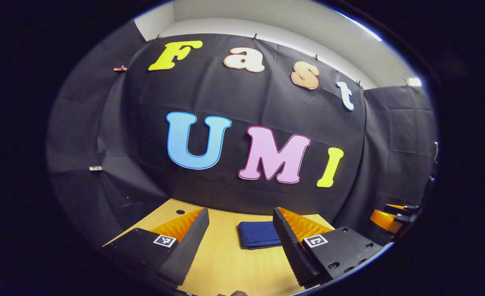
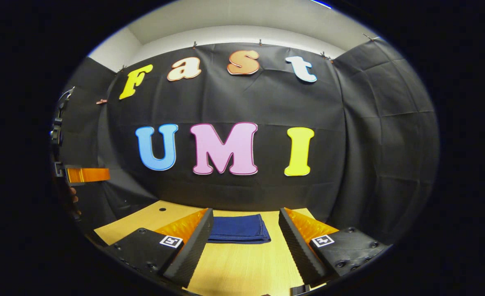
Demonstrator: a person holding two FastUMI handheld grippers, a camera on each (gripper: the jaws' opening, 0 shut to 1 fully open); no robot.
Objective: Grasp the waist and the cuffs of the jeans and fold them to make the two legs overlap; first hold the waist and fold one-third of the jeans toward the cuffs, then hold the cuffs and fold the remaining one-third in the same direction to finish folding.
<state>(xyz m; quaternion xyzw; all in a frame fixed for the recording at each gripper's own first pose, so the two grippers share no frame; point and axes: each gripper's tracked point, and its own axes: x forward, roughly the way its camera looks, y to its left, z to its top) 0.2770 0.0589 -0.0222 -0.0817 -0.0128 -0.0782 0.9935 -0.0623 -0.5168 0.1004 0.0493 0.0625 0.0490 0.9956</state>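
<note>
Folded dark-blue denim jeans (image 2: pixel 239 229) lie flat on the light wooden table (image 2: pixel 242 267), beyond both grippers' jaws (released, empty): left gripper (image 1: pixel 240 242), right gripper (image 2: pixel 245 242).

Jeans (image 2: pixel 239 228) were dark navy blue, plain, no visible pattern. Table (image 2: pixel 242 267) was pale yellow wood with fine grain. Left gripper (image 1: pixel 238 238) and right gripper (image 2: pixel 245 242) were both black, ribbed black pads, orange finger backs, each body carrying a small black-and-white square marker. Wall cloth (image 2: pixel 370 144) was black.
</note>
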